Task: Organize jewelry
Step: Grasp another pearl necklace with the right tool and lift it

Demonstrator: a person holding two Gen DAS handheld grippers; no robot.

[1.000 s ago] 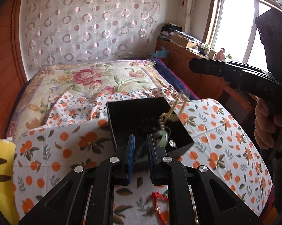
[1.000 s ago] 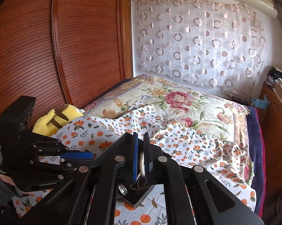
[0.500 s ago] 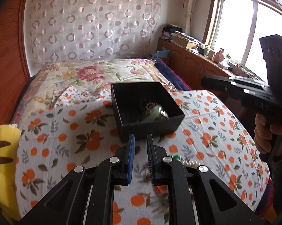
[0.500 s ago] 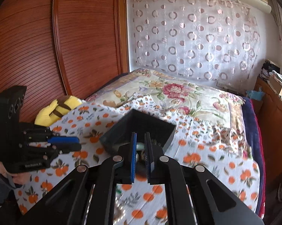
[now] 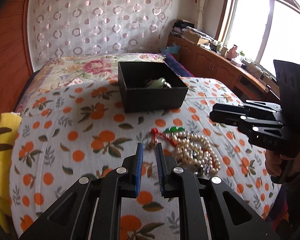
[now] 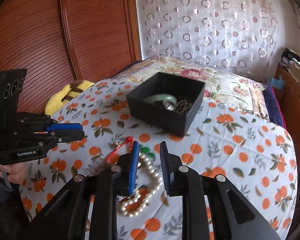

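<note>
Window [image 5: 269, 26] glare (fisheye-warped), slight blur.

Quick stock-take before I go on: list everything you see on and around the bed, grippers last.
Black box: one, on the bedspread.
Jade bangle: one, pale green, inside the box.
Chain: one, bronze, inside the box.
Pearl necklace: one, cream, heaped in front of the box.
Red cord charm: one, left of the pearls.
Green beads: beside the pearls.
Plush toy: one, yellow, bed's edge.
Left gripper: narrowly open, empty.
Right gripper: open over the pearls.

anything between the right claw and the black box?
In the right wrist view, past the right claw, a green pendant and red cord, then bare orange-print bedsheet up to the square black box.
</note>
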